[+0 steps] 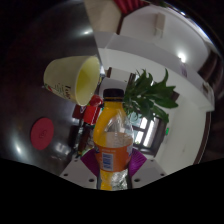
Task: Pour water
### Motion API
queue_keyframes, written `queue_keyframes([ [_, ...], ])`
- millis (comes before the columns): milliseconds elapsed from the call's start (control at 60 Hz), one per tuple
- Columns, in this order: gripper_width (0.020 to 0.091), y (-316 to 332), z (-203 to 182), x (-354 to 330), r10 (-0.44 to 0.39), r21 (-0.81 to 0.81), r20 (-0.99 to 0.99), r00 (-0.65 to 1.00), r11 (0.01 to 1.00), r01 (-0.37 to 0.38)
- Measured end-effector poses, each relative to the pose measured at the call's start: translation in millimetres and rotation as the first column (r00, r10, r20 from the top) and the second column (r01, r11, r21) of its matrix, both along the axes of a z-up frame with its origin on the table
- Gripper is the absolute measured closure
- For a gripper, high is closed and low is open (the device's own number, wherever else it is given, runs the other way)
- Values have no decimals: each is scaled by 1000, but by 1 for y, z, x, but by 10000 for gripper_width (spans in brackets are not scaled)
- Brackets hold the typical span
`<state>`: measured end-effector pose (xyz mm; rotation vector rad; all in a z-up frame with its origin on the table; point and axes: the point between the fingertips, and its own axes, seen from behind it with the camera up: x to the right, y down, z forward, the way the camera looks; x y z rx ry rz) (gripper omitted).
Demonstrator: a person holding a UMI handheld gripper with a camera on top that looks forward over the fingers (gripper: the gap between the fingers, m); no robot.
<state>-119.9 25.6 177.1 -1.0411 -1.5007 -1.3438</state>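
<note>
An orange-capped bottle (114, 140) is clamped between the gripper (113, 163) pads. No label text can be read. A yellow cup (73, 79) is seen beyond.

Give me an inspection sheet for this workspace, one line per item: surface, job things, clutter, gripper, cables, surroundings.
Surface: white table, partly bare.
Job's things: bottle of orange liquid, orange cap on, upright between the fingers; pale cup lying tilted beyond it, mouth toward the bottle.
Clutter: green plant beside the bottle; red round object off to the side.
Gripper: gripper fingers at the bottle's base; grip not clear.
Cables: nothing seen.
Surroundings: dark, unclear.
</note>
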Motion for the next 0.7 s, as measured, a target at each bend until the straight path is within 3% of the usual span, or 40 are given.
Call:
queue_keyframes([
  [217, 758, 18, 8, -17, 1, 86, 340, 940, 996, -32],
  [383, 759, 20, 7, -28, 33, 101, 422, 906, 991, -84],
  [533, 759, 19, 3, -24, 52, 61, 278, 959, 996, -72],
  [650, 758, 11, 15, -15, 57, 14, -19, 998, 998, -57],
  [700, 746, 6, 18, -8, 19, -9, -178, 984, 1000, -20],
])
